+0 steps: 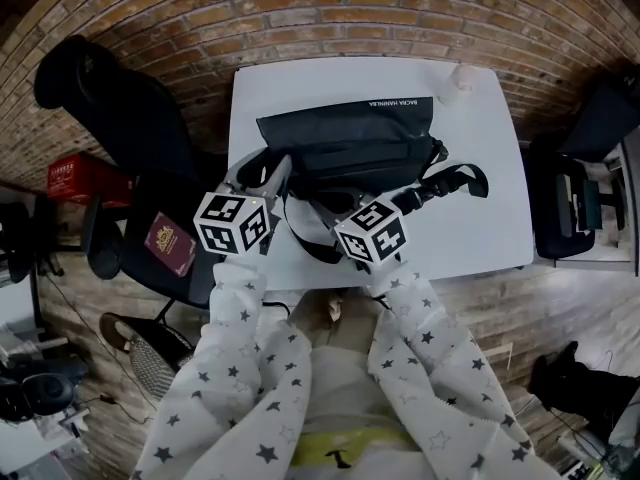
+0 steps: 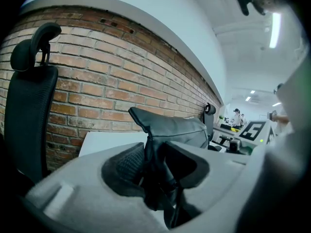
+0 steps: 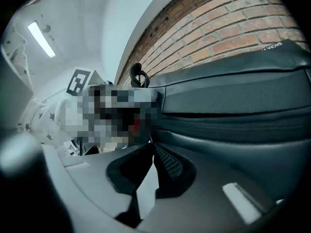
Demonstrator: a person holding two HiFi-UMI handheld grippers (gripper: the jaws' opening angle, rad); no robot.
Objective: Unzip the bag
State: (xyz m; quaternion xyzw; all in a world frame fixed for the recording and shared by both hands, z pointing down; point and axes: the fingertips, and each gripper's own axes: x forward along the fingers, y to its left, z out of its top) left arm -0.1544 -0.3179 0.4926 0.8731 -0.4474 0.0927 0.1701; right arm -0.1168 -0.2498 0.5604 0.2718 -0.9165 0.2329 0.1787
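Resting on white table (image 1: 480,168), black bag (image 1: 345,138) is spread just ahead of both claws. Bag's end fold is clamped in left gripper (image 2: 153,178). Right gripper (image 3: 153,149) is pinched together at tips against zip line (image 3: 233,123); pull tab too small to confirm. Step judged: pull being secured. Next: pull to be drawn along zip, away from left gripper, bag kept taut.

Bag (image 1: 345,138): white brand line, upper centre, inverted, begins "BACRA"; remainder uncertain. Red box (image 1: 80,178), left: print illegible.

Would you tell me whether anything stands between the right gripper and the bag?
Nothing visible does. The right gripper has its jaws together right against the black bag; the left gripper clamps a fold of the bag, off to the side.
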